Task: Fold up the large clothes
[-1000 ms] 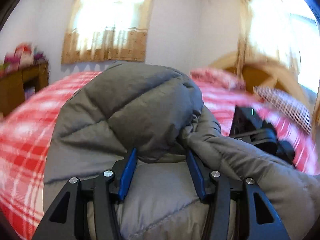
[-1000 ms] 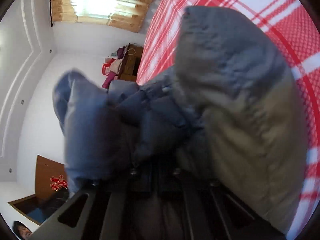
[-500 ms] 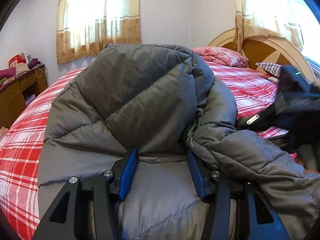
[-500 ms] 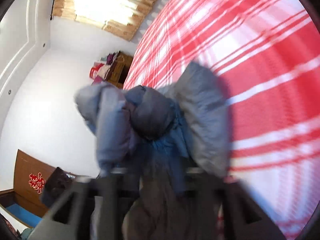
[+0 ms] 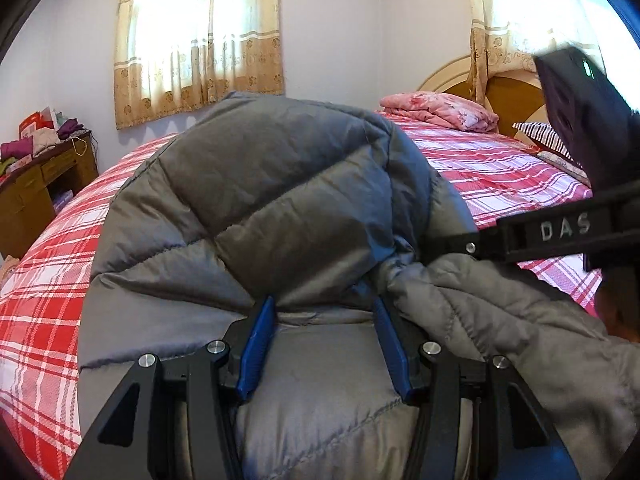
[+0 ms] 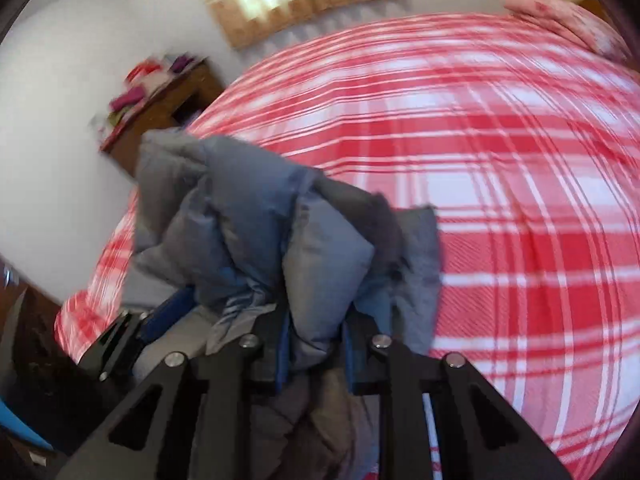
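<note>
Blue fingers (image 5: 258, 350) of the left gripper (image 5: 326, 344) stand partway apart with a thick roll of the grey puffer jacket (image 5: 256, 216) bulging up between them, the padded cloth pressed against both pads. The jacket is bunched and lifted above the bed (image 5: 44, 300), which is covered in a red and white plaid sheet; one quilted part drapes off to the right over the gripper's frame.

In the right wrist view, the right gripper (image 6: 316, 356) has a narrower fold of the same jacket (image 6: 320, 276) pinched between its fingers (image 6: 282, 354); its jaws have just been closing on that cloth. The picture is blurred, but the fold clearly rises out from between the pads. The left gripper (image 6: 160, 320) shows at the lower left there, buried in grey fabric.

From the left wrist, the right gripper's black body (image 5: 568, 232) reaches in from the right edge, just beside the jacket. A pink folded blanket (image 5: 440, 110) lies near the wooden headboard (image 5: 508, 96), and a brown desk (image 5: 44, 176) piled with clothes stands by the curtained window (image 5: 200, 36).
</note>
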`<state>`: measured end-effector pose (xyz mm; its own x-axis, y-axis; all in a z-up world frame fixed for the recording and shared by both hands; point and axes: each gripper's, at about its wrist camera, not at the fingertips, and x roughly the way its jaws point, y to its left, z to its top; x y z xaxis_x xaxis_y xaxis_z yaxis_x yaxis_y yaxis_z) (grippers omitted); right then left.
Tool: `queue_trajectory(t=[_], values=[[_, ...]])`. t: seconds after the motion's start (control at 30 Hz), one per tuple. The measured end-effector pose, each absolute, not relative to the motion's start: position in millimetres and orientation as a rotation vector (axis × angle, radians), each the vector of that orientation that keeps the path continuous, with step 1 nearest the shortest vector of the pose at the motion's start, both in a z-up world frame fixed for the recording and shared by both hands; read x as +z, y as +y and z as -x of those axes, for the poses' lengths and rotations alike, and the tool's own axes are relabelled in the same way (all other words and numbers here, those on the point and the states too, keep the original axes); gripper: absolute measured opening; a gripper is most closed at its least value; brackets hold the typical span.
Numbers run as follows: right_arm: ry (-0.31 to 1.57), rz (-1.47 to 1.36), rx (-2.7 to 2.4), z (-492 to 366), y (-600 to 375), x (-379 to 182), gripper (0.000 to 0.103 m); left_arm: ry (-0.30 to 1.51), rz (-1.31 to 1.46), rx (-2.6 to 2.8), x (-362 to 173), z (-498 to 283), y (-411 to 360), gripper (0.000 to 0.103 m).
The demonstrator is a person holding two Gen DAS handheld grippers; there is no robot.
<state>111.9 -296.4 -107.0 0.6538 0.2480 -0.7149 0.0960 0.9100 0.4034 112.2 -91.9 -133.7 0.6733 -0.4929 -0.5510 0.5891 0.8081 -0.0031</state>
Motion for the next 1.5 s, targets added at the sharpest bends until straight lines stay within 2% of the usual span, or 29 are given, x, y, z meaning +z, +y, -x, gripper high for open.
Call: queue_trajectory(t=[0.03, 0.07, 0.1, 0.17, 0.27, 0.33, 0.47, 0.57, 0.77, 1.4, 1.43, 1.5], values=[[0.853, -0.441, 0.061, -106, -299, -111, 0.032, 0.576, -0.17, -0.625, -132, -113, -90, 0.053], [0.85, -0.434, 0.033, -103, -300, -113, 0.047, 0.605, -0.144, -0.644, -129, -116, -85, 0.053], [0.846, -0.412, 0.01, -98, -299, -118, 0.05, 0.64, -0.119, -0.661, -125, -118, -79, 0.053], [0.841, -0.409, 0.008, -93, -297, -124, 0.05, 0.682, -0.074, -0.679, -111, -119, -59, 0.053], [0.827, -0.466, 0.01, -85, -302, -127, 0.05, 0.643, -0.065, -0.599, -87, -117, -17, 0.056], [0.836, -0.457, 0.024, -88, -299, -123, 0.05, 0.649, -0.037, -0.518, -78, -129, 13, 0.071], [0.842, -0.487, 0.059, -91, -303, -124, 0.051, 0.75, 0.068, -0.397, -90, -166, 52, 0.071], [0.84, -0.479, 0.066, -94, -302, -127, 0.051, 0.828, 0.038, -0.398, -112, -177, 42, 0.071], [0.851, -0.472, 0.077, -101, -302, -129, 0.052, 0.83, -0.057, -0.367, -123, -177, 15, 0.072], [0.842, -0.479, 0.123, -121, -289, -136, 0.053, 0.899, -0.031, -0.363, -142, -194, 3, 0.072], [0.842, -0.475, 0.121, -122, -288, -135, 0.052, 0.904, -0.016, -0.381, -143, -195, 4, 0.063], [0.839, -0.473, 0.135, -120, -282, -133, 0.037, 0.901, -0.004, -0.441, -140, -191, 2, 0.044]])
